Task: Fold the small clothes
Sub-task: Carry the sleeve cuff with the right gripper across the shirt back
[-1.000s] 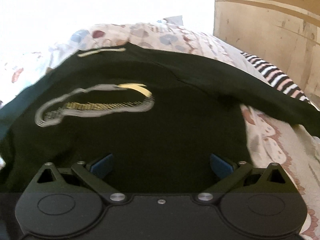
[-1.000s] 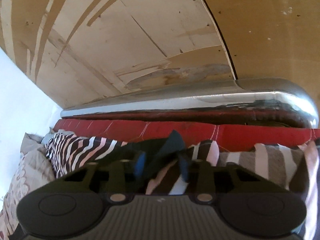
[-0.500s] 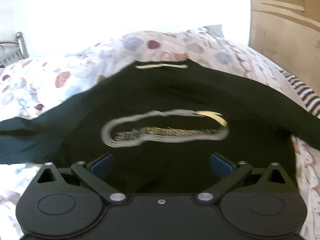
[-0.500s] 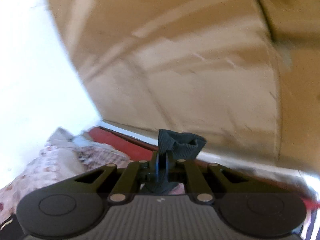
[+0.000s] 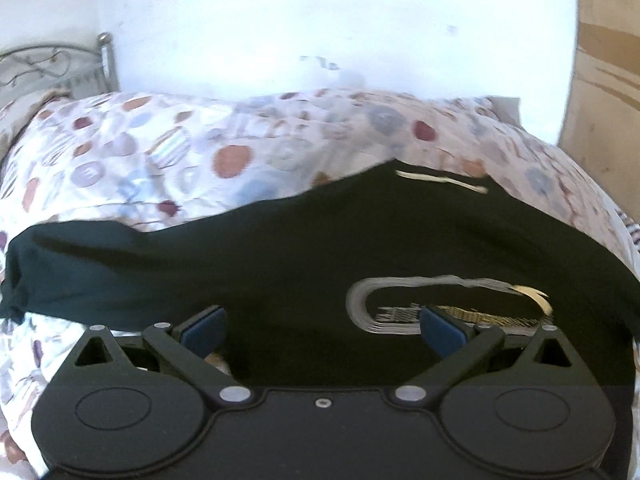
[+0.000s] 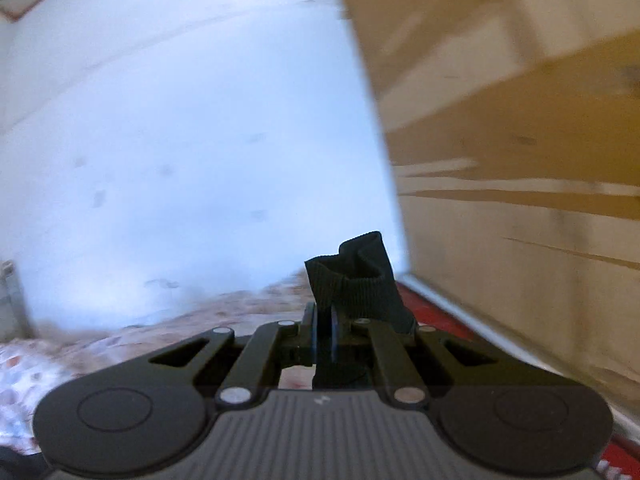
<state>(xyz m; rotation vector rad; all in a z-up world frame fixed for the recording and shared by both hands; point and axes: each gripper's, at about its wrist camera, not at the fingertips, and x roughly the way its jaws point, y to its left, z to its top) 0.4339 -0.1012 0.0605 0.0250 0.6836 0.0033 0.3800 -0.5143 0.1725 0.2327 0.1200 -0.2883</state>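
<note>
Dark T-shirt (image 5: pixel 304 264): spread flat on a patterned bedspread (image 5: pixel 168 156), front up. Long axis runs from the collar label (image 5: pixel 440 180) at the far edge toward the camera; one sleeve (image 5: pixel 60 264) extends left. Oval printed logo (image 5: pixel 448 300) lies crosswise on the chest. Left gripper (image 5: pixel 323 330): released, jaws wide, low over the hem area. Right gripper (image 6: pixel 323 330): clenched on a bunched dark ribbed fabric edge (image 6: pixel 356 280), raised, facing a white wall (image 6: pixel 192 152) and wooden panel (image 6: pixel 520 120).
</note>
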